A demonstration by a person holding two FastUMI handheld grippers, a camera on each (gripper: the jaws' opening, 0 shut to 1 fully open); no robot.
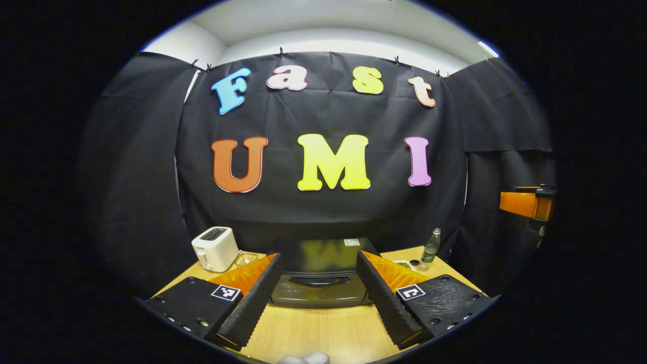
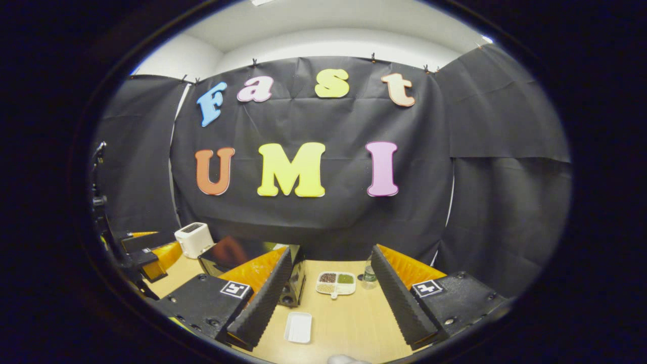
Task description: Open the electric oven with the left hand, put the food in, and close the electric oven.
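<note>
The black electric oven [image 1: 318,283] stands on the wooden table straight ahead in the left gripper view, door shut, its handle [image 1: 318,279] across the front. My left gripper [image 1: 318,257] is open, its fingers framing the oven from a short way off with nothing between them. In the right gripper view the oven [image 2: 242,258] sits at the left, partly behind a finger. To its right lies a white divided dish [image 2: 336,283] of grains and beans. My right gripper [image 2: 332,251] is open and empty above the table, with the dish between its fingers farther off.
A white toaster [image 1: 216,247] stands left of the oven, and a small water bottle [image 1: 431,246] at the back right. A shallow white tray [image 2: 298,327] lies near the table's front. The other gripper [image 2: 146,258] shows at the left edge of the right gripper view.
</note>
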